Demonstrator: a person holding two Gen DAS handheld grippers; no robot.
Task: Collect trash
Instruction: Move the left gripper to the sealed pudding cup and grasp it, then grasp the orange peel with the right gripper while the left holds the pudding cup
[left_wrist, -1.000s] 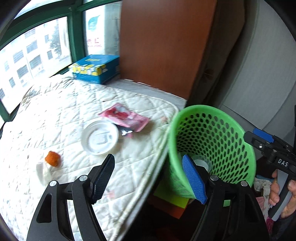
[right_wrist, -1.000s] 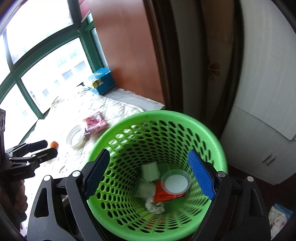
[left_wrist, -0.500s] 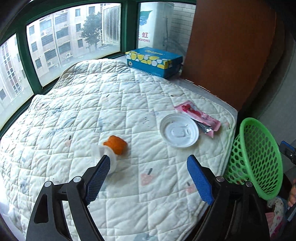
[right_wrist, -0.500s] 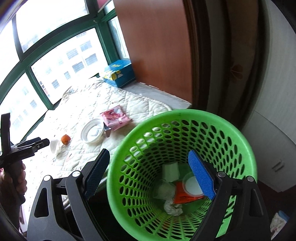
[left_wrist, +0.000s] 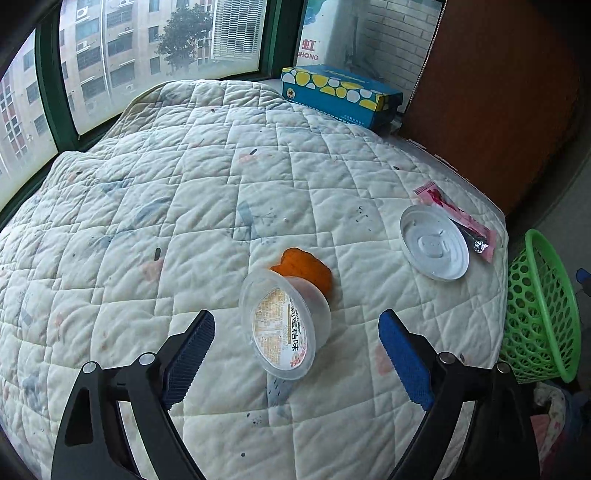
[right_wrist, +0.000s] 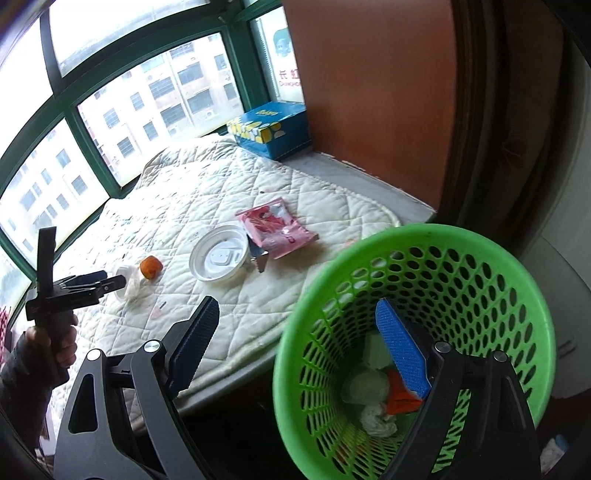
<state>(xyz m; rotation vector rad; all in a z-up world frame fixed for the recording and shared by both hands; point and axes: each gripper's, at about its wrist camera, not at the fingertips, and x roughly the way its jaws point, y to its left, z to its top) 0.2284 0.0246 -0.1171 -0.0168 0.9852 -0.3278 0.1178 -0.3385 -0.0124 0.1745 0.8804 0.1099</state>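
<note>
Your left gripper (left_wrist: 295, 354) has its fingers (left_wrist: 190, 354) spread wide and empty, and the clear plastic cup with the printed foil lid (left_wrist: 282, 325) lies on its side in the gap between them, lid toward you. That spread looks chosen to clear the cup's rim on both sides, so a close here would likely catch the soft wall; expect it to flex. The orange lump of peel or fruit (left_wrist: 304, 267) sits touching the cup's far end, so it may roll when the cup lifts.

Farther out on the white quilted mattress pad (left_wrist: 147, 206) lie the round white plastic lid (left_wrist: 434, 245) and, just beyond and touching it, the pink snack wrapper (left_wrist: 458, 218). Both rest near the pad's right edge, close to the green perforated plastic basket (left_wrist: 535, 314), a short carry for later picks. The blue and yellow tissue box (left_wrist: 340, 94) stands at the back by the window, well apart.

Your right gripper (right_wrist: 295, 343) is also wide and holds nothing; its right finger (right_wrist: 400, 354) hangs over the basket mouth, the left one outside the rim. You appear to be hovering it there, not gripping. Crumpled white paper and an orange wrapper already lie in the basket's bottom.

Your left gripper points down and forward, low over the pad; in the right view your hand (right_wrist: 55, 343) grips its handle.
</note>
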